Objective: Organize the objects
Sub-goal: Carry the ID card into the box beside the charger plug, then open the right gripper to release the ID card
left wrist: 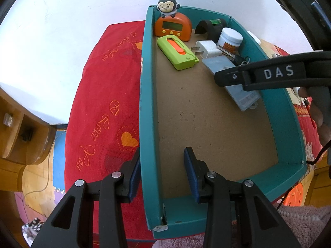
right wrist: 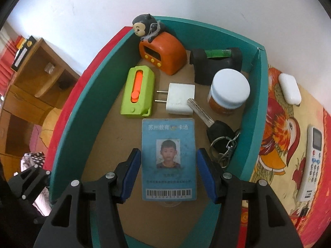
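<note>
A teal cardboard box (left wrist: 148, 103) lies on a red bedspread. My left gripper (left wrist: 162, 150) straddles its left wall near the front corner, one pad outside and one inside, shut on the wall. My right gripper (right wrist: 168, 152) points down into the box (right wrist: 86, 113) with a blue ID card (right wrist: 168, 159) between its pads, which press the card's long edges. From the left wrist view one finger (left wrist: 231, 75) of the right gripper crosses over the tilted card (left wrist: 242, 97) by the right wall. Whether the card touches the box floor I cannot tell.
At the far end of the box sit an orange clock with a monkey figure (right wrist: 163, 55), a green case (right wrist: 138, 93), a white charger plug (right wrist: 181, 99), a white-lidded jar (right wrist: 229, 88), a black-headed key (right wrist: 217, 132) and a black holder (right wrist: 215, 62). A remote (right wrist: 312, 161) and white case (right wrist: 289, 91) lie outside, right.
</note>
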